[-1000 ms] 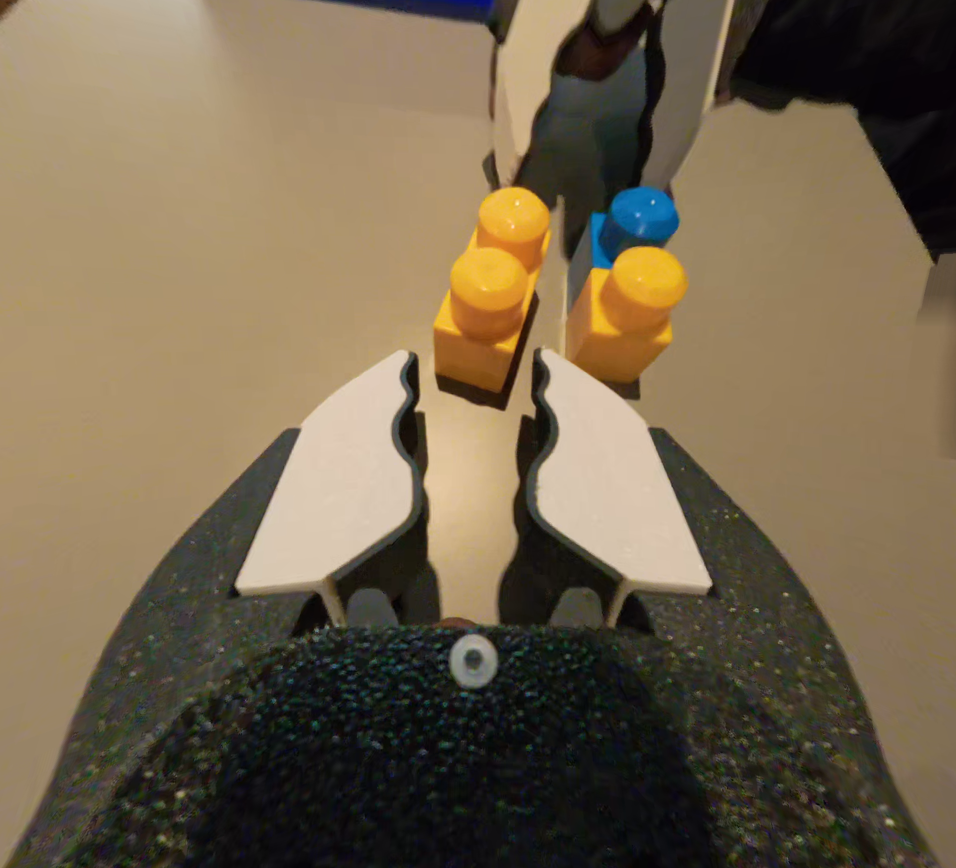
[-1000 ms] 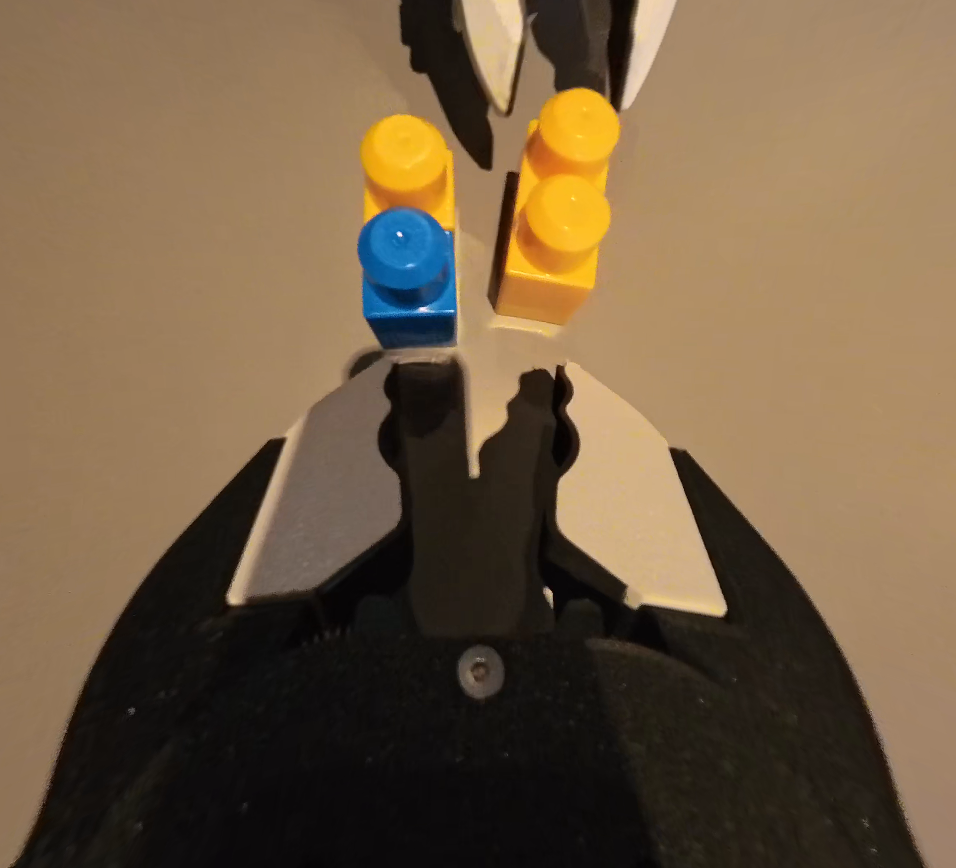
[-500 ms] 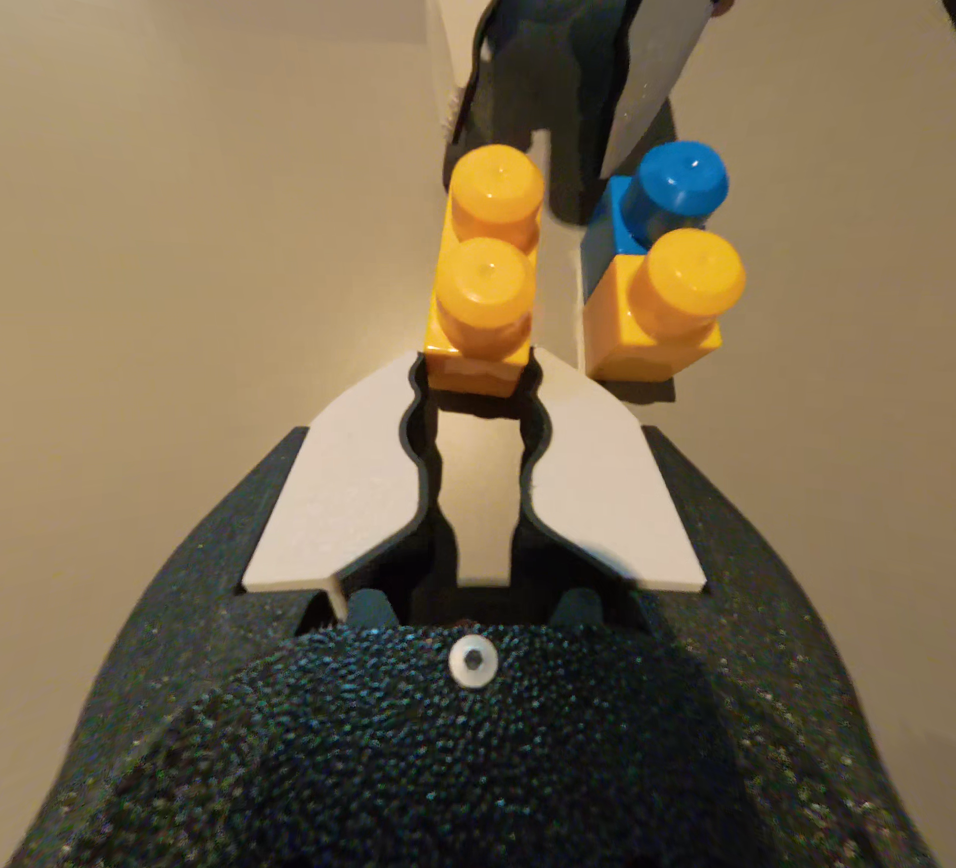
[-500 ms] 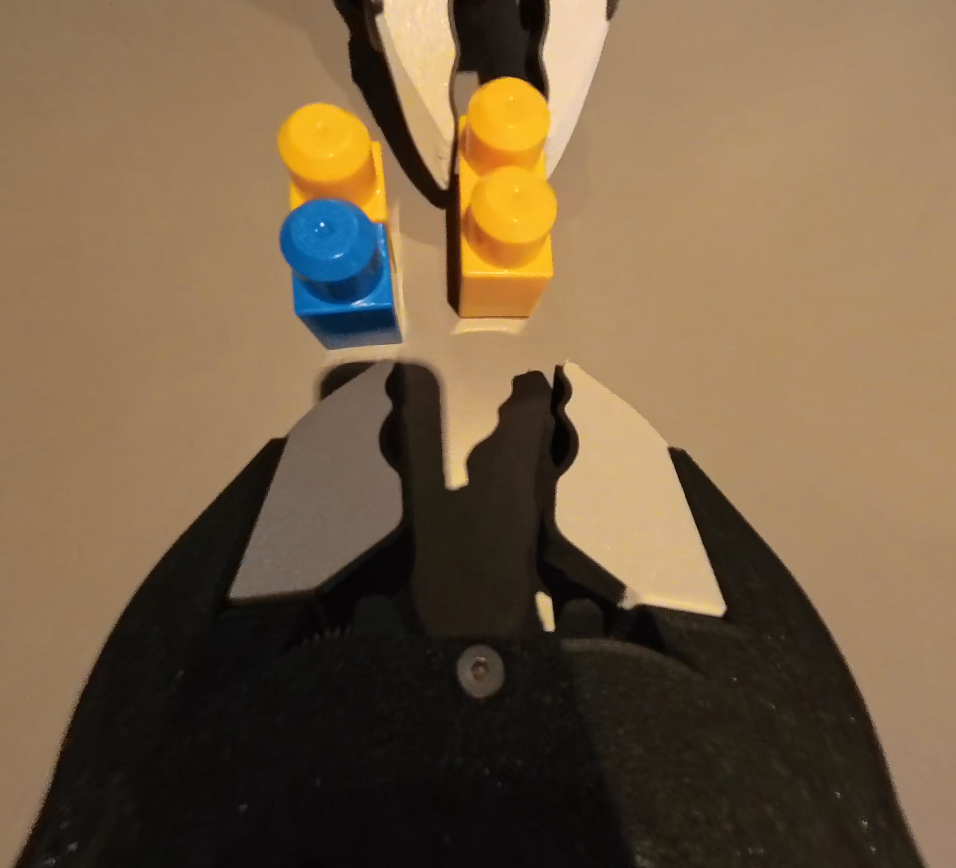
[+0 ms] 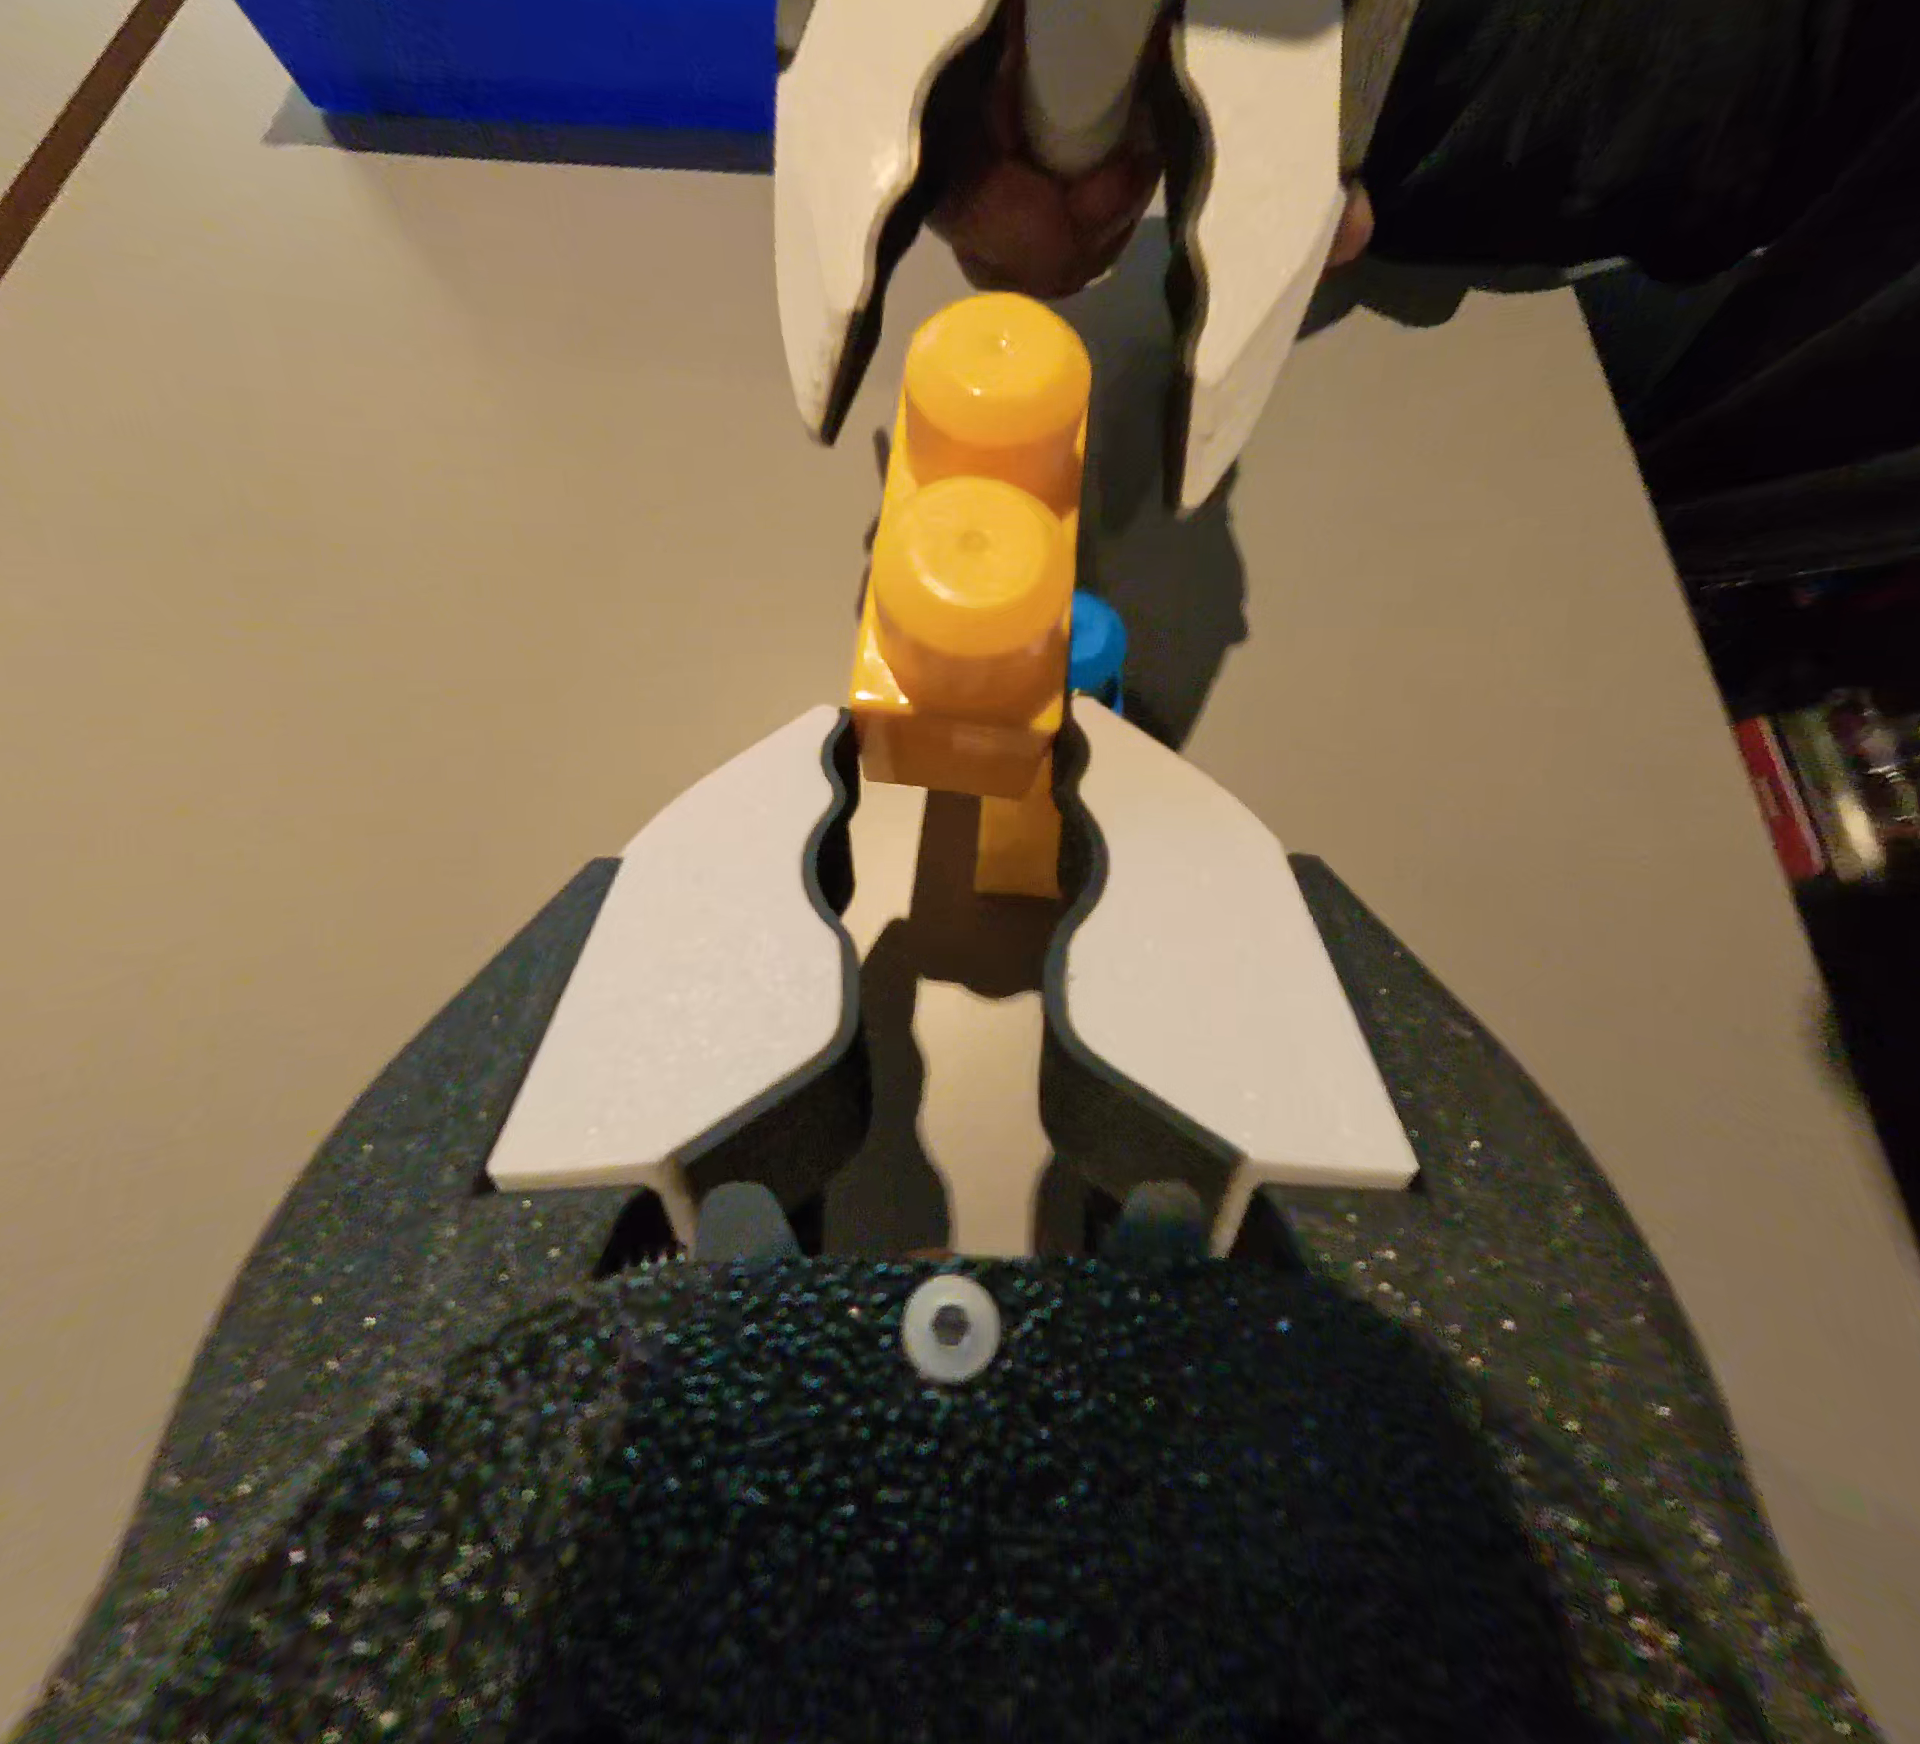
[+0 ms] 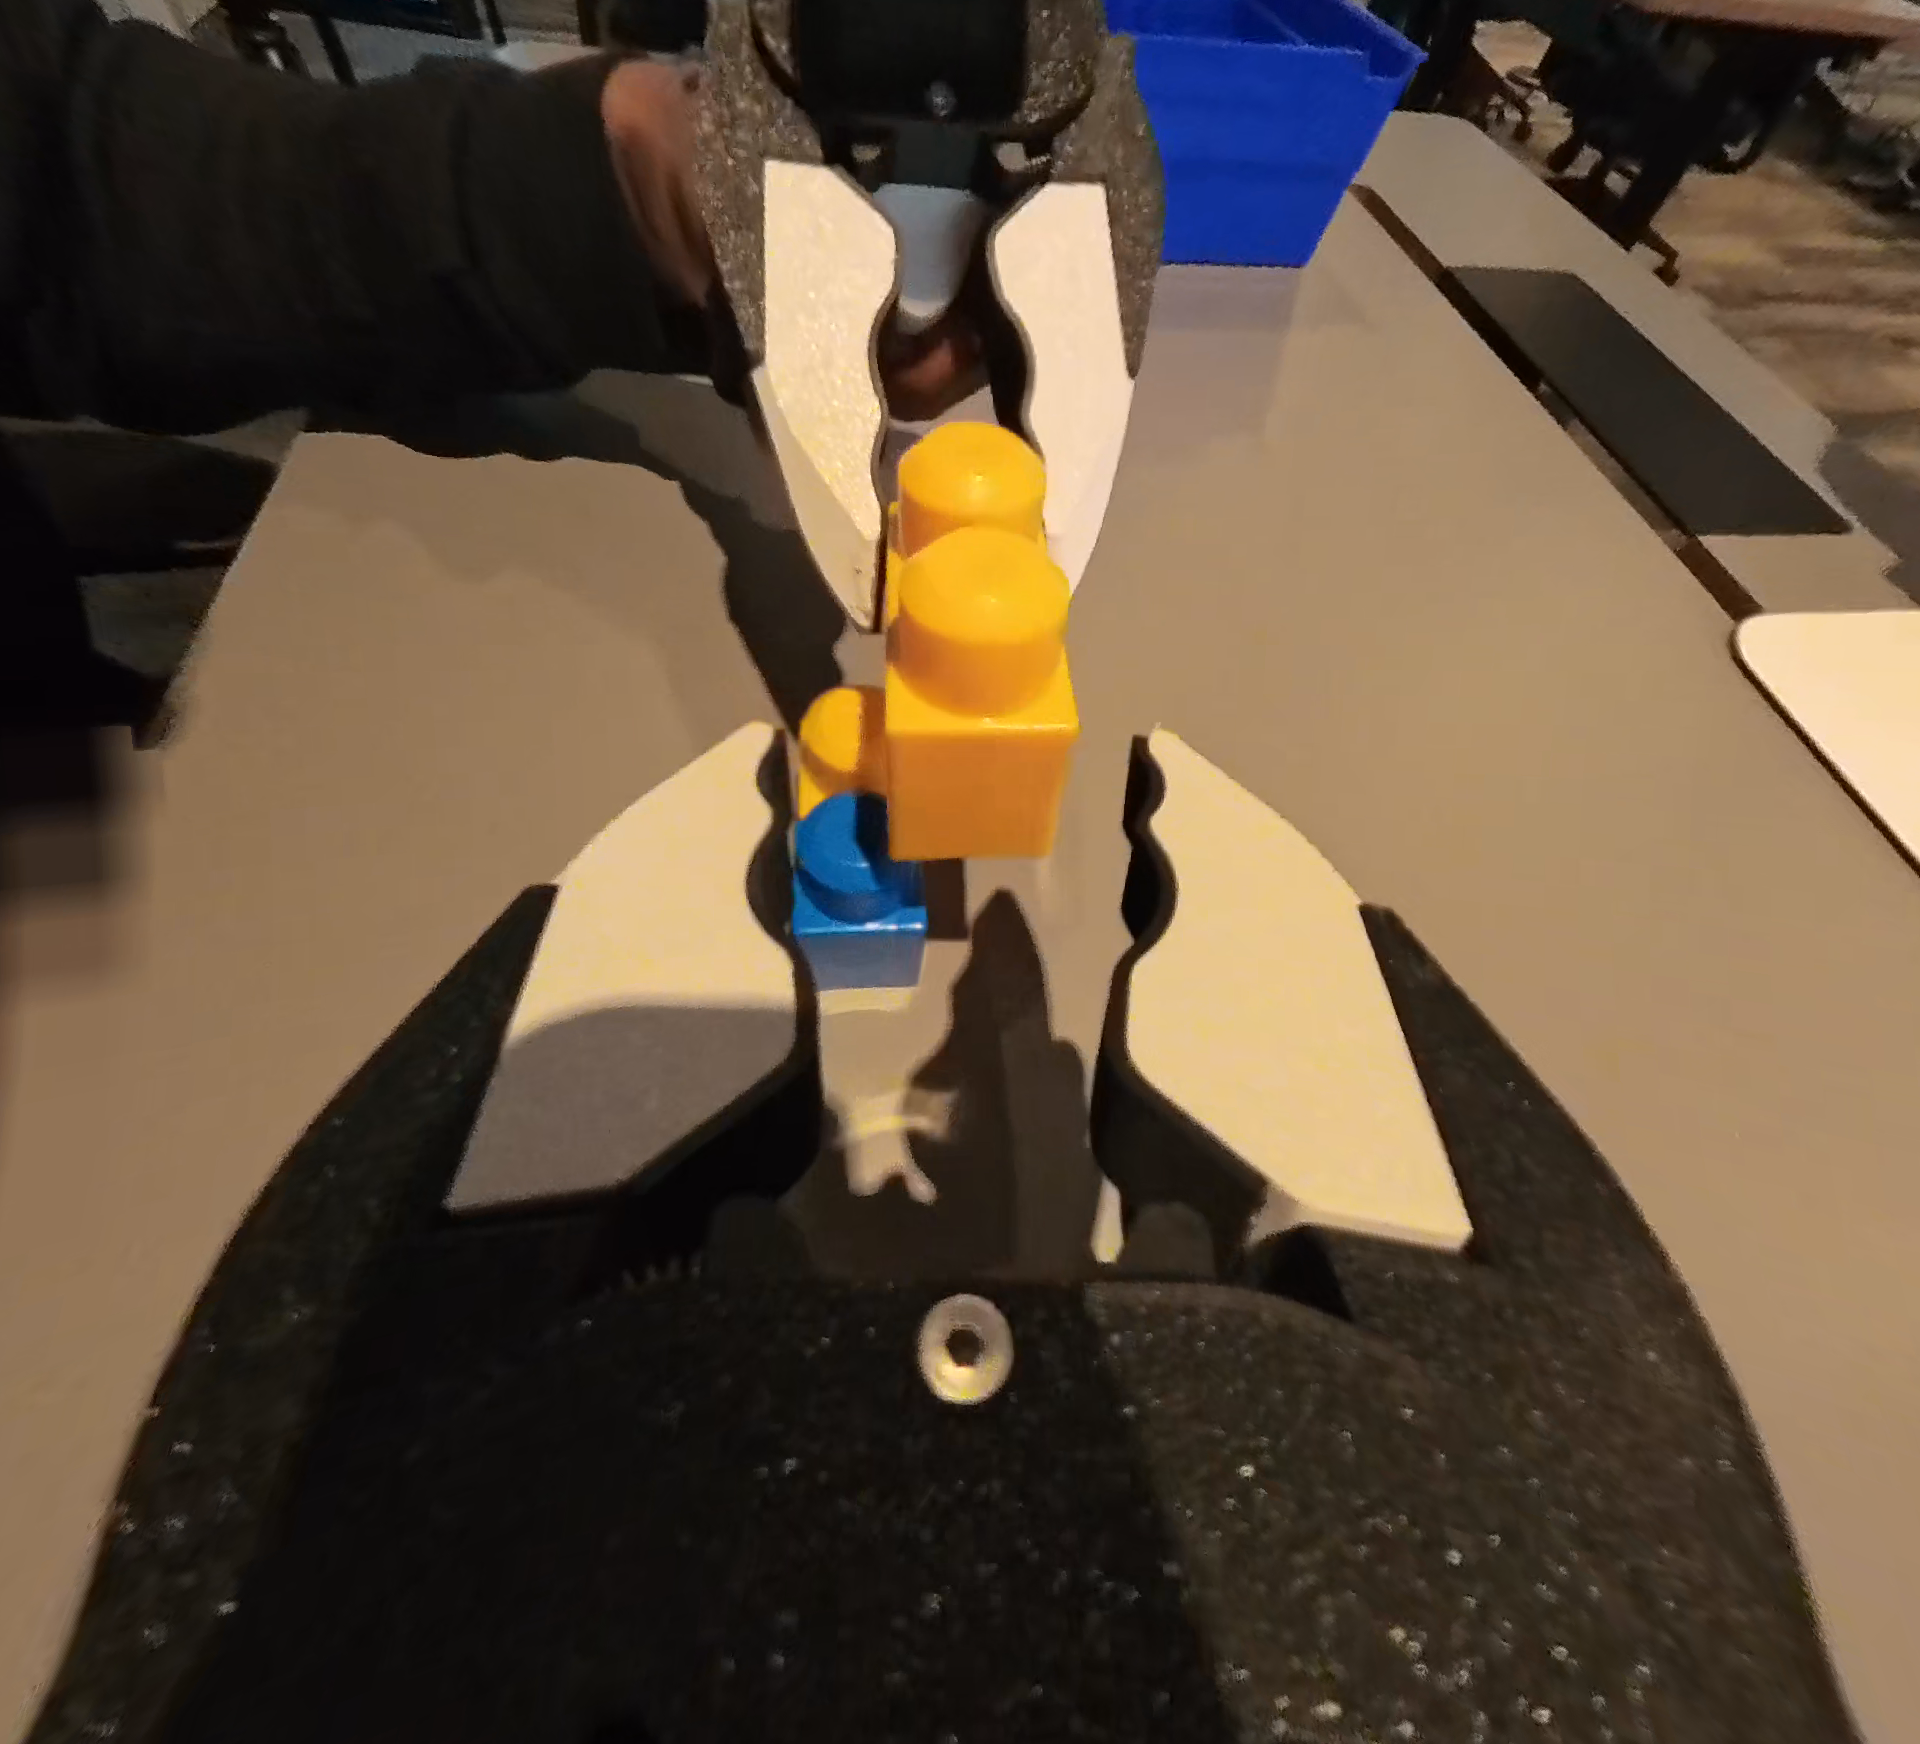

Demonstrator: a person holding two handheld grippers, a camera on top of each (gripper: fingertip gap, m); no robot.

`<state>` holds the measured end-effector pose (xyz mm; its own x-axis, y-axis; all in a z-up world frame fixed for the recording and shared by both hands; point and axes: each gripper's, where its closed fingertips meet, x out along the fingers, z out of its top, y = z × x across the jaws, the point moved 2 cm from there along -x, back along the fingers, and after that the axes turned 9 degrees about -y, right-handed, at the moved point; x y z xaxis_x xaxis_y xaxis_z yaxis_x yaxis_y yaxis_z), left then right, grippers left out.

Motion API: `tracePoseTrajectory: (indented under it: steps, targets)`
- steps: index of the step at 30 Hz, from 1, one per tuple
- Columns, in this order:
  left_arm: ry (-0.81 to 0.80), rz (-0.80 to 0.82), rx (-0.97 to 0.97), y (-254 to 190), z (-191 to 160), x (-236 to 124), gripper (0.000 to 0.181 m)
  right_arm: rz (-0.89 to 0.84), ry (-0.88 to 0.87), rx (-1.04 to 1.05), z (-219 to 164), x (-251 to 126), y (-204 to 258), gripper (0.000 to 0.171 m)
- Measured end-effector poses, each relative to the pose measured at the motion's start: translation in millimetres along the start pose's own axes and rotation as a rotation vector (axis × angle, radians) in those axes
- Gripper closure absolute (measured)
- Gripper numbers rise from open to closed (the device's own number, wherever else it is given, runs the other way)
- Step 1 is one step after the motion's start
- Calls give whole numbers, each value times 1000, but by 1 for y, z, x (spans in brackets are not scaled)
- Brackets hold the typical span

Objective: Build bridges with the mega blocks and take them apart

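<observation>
A grey table carries a blue bin at its far end; what lies inside cannot be made out. The left gripper pinches the two-stud yellow block, lifted clear of the tabletop. The right gripper hangs spread, holding nothing. Below sit a small yellow block and a blue block, touching.
</observation>
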<state>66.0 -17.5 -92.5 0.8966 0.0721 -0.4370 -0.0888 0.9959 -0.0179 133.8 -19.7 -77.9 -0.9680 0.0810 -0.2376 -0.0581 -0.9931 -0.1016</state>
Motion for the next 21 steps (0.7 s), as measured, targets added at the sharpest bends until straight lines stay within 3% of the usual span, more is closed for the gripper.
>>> tracePoseTrajectory:
  steps: [11, 21]
  targets:
    - [32, -43, -90, -15, -12, 4, 146, 92, 52, 15, -18, 9, 12, 134]
    - [74, -15, -50, -16, -24, 10, 146, 115, 127, 0, -32, 12, 16, 135]
